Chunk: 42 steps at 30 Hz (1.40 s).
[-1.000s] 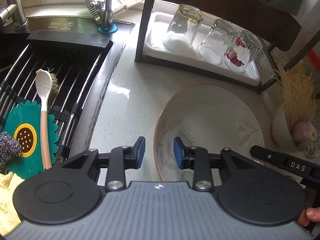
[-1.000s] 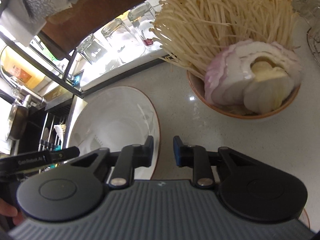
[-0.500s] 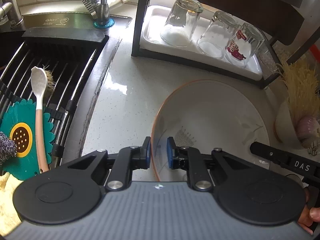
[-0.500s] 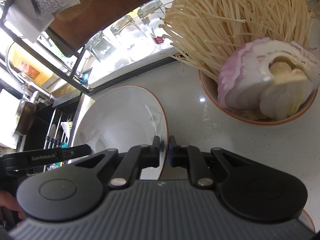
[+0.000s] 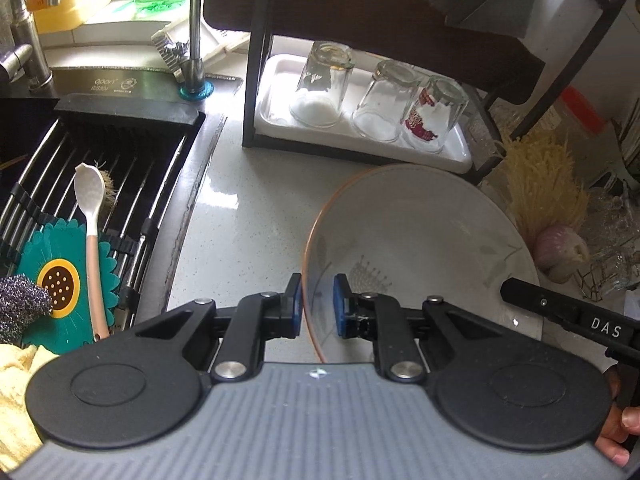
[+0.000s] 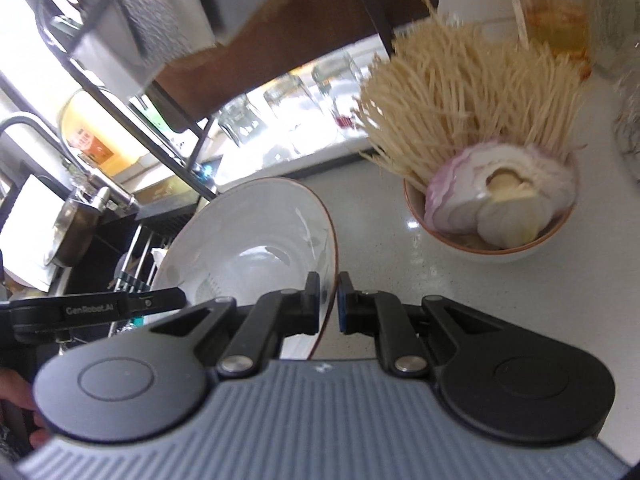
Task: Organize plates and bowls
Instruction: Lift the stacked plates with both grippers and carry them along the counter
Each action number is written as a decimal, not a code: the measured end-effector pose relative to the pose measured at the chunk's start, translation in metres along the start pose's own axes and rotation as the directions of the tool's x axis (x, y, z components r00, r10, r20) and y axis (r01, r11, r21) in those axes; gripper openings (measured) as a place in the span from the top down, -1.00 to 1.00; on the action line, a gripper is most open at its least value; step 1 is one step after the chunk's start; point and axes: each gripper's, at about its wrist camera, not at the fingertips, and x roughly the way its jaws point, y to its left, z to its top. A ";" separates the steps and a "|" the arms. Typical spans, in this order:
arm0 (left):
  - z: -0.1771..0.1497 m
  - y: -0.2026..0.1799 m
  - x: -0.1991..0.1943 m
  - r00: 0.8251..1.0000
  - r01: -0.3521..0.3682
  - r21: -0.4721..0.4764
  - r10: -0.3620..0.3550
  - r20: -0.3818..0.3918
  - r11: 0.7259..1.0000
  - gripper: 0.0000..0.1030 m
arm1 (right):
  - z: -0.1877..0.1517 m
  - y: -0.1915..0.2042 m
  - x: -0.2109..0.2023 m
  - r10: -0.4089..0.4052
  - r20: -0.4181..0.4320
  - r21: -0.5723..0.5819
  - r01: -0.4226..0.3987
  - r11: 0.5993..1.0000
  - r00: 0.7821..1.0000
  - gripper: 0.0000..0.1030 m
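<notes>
We have the wide white plate (image 5: 420, 248) pinched at two opposite points of its brown-edged rim: the left hand-held gripper (image 5: 316, 304) is clamped on the rim nearest the sink, one blue pad inside the plate and one outside, and the right hand-held gripper (image 6: 329, 300) is clamped on the far rim the same way. The plate sits just above or on the pale speckled desk (image 5: 248, 216), tilted in the right wrist view; we cannot tell whether its base touches. It lies between the sink rack (image 5: 100, 184) on one side and the bowl of enoki mushrooms and sliced onion (image 6: 492, 216) on the other, with the tray of upturned glasses (image 5: 372, 104) behind it. We judge this plate to be glazed ceramic: stiff, fairly heavy for its thin rim, slick under the pads and quick to chip or shatter if it slips. Gripping it at opposite edges should share the load and stop it swinging, so we would keep both grips level with each other and steer clear of the glasses and the bowl.
</notes>
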 end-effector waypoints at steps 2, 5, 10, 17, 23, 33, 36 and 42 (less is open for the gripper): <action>-0.002 -0.002 -0.010 1.000 0.011 -0.004 -0.011 0.015 1.000 0.66 | -0.002 0.001 -0.012 0.006 0.020 -0.005 -0.005 1.000 1.000 0.78; -0.004 -0.007 -0.024 0.999 0.030 -0.002 -0.030 0.035 1.000 0.66 | -0.004 0.005 -0.029 0.006 0.057 -0.026 -0.005 1.000 0.998 0.78; -0.014 -0.021 -0.044 0.996 0.066 0.015 -0.066 0.060 0.998 0.66 | -0.012 0.001 -0.060 -0.001 0.100 -0.019 0.003 1.000 0.995 0.78; -0.032 -0.046 -0.059 0.992 0.109 0.058 -0.112 0.060 0.992 0.66 | -0.025 -0.007 -0.097 -0.036 0.134 -0.023 0.040 0.999 0.990 0.78; -0.050 -0.070 -0.055 0.989 0.141 0.104 -0.143 0.020 0.985 0.66 | -0.044 -0.024 -0.117 -0.095 0.143 0.014 0.094 0.995 0.985 0.78; -0.080 -0.096 -0.025 0.980 0.175 0.158 -0.157 -0.119 0.972 0.67 | -0.079 -0.053 -0.124 -0.193 0.094 0.088 0.185 0.979 0.977 0.78; -0.084 -0.099 -0.016 0.978 0.171 0.170 -0.146 -0.151 0.970 0.67 | -0.088 -0.057 -0.119 -0.216 0.074 0.097 0.209 0.973 0.974 0.77; -0.088 -0.104 -0.001 0.970 0.174 0.185 -0.136 -0.200 0.967 0.67 | -0.097 -0.065 -0.114 -0.250 0.058 0.121 0.242 0.963 0.966 0.77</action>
